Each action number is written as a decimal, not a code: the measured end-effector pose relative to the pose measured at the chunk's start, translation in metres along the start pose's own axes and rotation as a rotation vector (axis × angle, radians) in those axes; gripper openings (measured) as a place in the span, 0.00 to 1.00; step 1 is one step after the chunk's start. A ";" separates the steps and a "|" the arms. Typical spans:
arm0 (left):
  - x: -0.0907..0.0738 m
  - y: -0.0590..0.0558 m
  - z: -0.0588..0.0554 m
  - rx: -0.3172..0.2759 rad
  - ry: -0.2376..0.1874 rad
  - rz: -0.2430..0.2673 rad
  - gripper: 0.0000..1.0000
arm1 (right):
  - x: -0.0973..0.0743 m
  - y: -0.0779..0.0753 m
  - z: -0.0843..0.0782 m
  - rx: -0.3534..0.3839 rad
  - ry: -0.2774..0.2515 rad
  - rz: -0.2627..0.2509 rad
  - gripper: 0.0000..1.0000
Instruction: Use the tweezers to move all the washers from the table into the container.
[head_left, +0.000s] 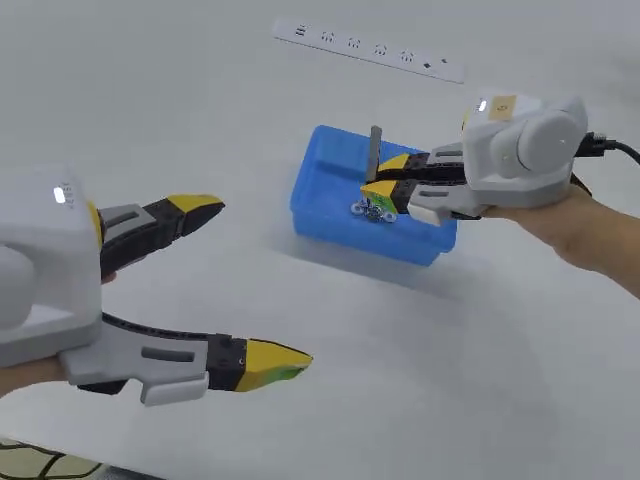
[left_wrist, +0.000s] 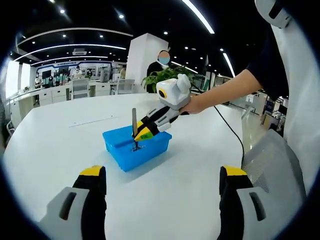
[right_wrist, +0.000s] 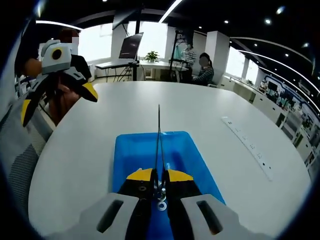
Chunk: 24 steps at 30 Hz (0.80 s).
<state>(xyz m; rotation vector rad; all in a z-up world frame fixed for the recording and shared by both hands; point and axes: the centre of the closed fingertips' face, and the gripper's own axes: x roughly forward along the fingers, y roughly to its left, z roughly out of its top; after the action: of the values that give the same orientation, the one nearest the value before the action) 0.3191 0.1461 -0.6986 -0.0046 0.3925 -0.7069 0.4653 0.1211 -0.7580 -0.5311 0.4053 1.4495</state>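
A blue container (head_left: 345, 232) sits mid-table, with several washers (head_left: 372, 210) lying inside it. My right gripper (head_left: 382, 187) hovers over the container, shut on grey tweezers (head_left: 375, 150) whose far end stands up above the rim. In the right gripper view the tweezers (right_wrist: 159, 135) run forward from the shut gripper (right_wrist: 160, 176) over the blue container (right_wrist: 135, 150), and washers (right_wrist: 161, 201) show close to the jaws. My left gripper (head_left: 250, 290) hangs open and holds nothing at the near left, well apart from the container (left_wrist: 131, 157).
A white power strip (head_left: 370, 48) lies at the far side of the white table (head_left: 450, 380). A grey chair (left_wrist: 272, 160) stands at the table's edge. People sit at desks in the background.
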 end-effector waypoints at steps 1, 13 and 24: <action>0.000 0.000 0.000 0.001 0.000 0.000 0.99 | 0.000 0.000 -0.001 -0.004 0.002 0.000 0.09; 0.002 0.005 0.010 0.017 -0.022 0.020 0.97 | -0.004 -0.001 -0.001 0.012 -0.011 -0.019 0.10; 0.004 0.008 0.018 0.010 -0.044 0.011 0.96 | -0.007 0.001 0.008 0.024 -0.052 -0.016 0.09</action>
<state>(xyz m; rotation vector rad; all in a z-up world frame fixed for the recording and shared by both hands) 0.3338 0.1474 -0.6843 -0.0090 0.3463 -0.6963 0.4629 0.1199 -0.7473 -0.4756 0.3756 1.4381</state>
